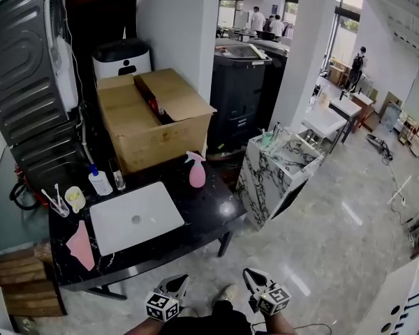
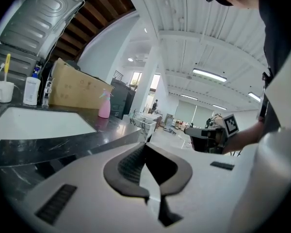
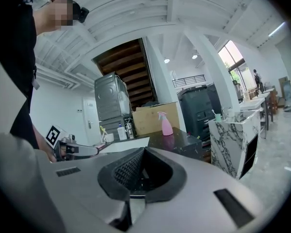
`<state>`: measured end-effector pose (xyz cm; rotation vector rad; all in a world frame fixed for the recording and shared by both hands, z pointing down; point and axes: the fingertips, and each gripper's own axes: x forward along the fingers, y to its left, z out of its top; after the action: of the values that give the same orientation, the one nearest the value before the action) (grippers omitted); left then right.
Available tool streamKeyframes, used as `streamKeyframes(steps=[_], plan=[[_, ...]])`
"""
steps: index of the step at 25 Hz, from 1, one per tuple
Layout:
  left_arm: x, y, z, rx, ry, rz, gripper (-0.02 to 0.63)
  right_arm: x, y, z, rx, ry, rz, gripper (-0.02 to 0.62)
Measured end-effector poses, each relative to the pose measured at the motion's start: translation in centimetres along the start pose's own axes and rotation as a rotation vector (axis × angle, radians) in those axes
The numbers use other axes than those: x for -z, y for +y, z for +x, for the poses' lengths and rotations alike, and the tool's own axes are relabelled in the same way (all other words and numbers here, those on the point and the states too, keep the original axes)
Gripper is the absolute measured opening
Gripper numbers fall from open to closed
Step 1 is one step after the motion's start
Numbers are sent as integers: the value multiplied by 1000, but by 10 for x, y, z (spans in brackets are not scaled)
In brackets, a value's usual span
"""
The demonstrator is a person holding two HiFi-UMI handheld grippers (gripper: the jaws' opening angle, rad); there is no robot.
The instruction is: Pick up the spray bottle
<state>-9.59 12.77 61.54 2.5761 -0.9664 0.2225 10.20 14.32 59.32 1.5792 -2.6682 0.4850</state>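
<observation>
The pink spray bottle (image 1: 196,169) stands upright on the black counter (image 1: 209,208), near its far right side and in front of a cardboard box (image 1: 153,117). It also shows far off in the left gripper view as the spray bottle (image 2: 104,106) and in the right gripper view as the spray bottle (image 3: 165,124). My left gripper (image 1: 181,279) and right gripper (image 1: 248,273) are held low by the person's body, short of the counter's near edge. Both are shut with nothing between the jaws: left gripper (image 2: 144,144), right gripper (image 3: 143,149).
A white sink basin (image 1: 136,218) is set in the counter, with a soap bottle (image 1: 100,182), a cup of toothbrushes (image 1: 75,197) and a pink cloth (image 1: 81,245) to its left. A marble-patterned cabinet (image 1: 276,169) stands right of the counter, a black machine (image 1: 237,82) behind.
</observation>
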Motion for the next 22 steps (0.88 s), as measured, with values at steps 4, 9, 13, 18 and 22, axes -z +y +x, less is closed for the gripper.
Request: streamKeyframes(steps=[4,9,13,18,22], plan=[[0,-5,1,6,10,6,8,4,-4,-2,6,8,-10,25],[-1,-4,1,10,20,9,8,2,-3,0,16,19,4,25],[-2,2,1,-2,22,3,8,6,-3,5,6,39,6,25],[-7,9,7,-26,17,-3,8,-6,-9,18,-15,40,4,25],[-15,15,14,-60,2,-7,8,-15,-18,34,-47,40,5,25]])
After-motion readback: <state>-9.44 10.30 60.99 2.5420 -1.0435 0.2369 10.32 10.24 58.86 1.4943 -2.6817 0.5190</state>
